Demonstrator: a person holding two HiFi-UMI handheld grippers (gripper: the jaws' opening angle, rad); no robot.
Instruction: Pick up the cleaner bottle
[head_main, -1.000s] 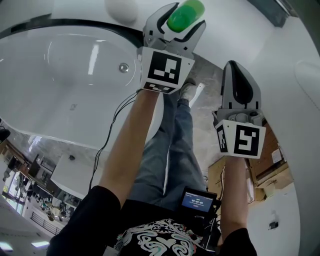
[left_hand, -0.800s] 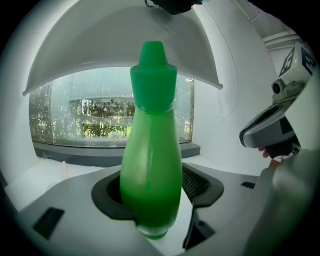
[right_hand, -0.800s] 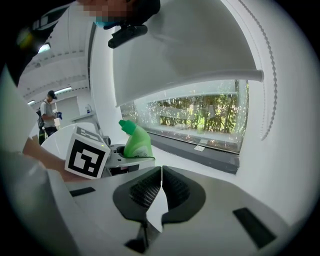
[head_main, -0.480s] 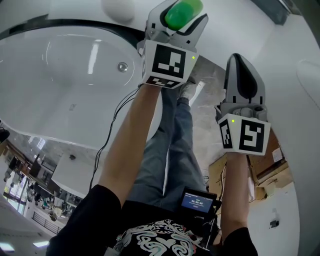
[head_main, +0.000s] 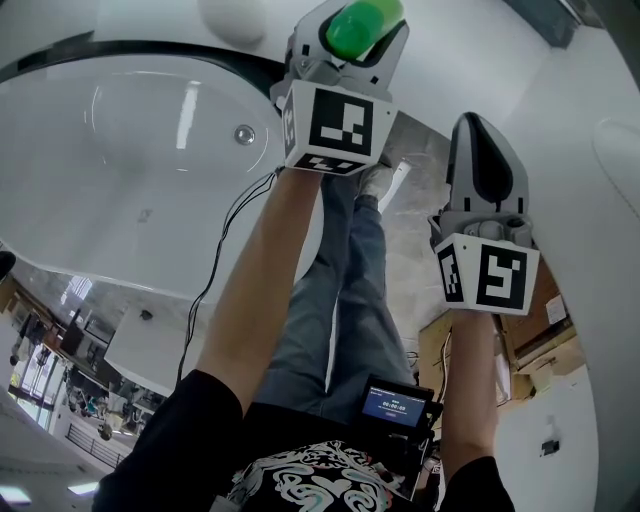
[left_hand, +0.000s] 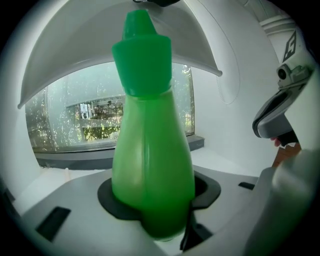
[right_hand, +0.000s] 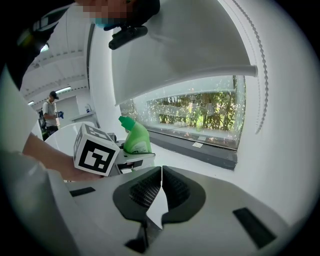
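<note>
The green cleaner bottle (head_main: 366, 20) stands upright on a white ledge at the top of the head view. My left gripper (head_main: 352, 32) reaches round its lower body, and its jaws are closing. In the left gripper view the bottle (left_hand: 150, 160) fills the gap, with the black pads (left_hand: 109, 197) against both of its sides. My right gripper (head_main: 482, 140) hangs to the right, apart from the bottle. Its pads (right_hand: 145, 190) meet with nothing between them. From there the bottle (right_hand: 136, 140) shows to the left, behind the left gripper's marker cube (right_hand: 95, 156).
A white bathtub (head_main: 130, 190) with a round drain (head_main: 245, 133) lies at the left. Behind the bottle a window with a dark sill (right_hand: 200, 145) runs along the white ledge (right_hand: 190, 162). The person's legs and a shoe (head_main: 375, 180) are below.
The left gripper's jaws have narrowed onto the green bottle. Both hands have stayed almost where they were.
</note>
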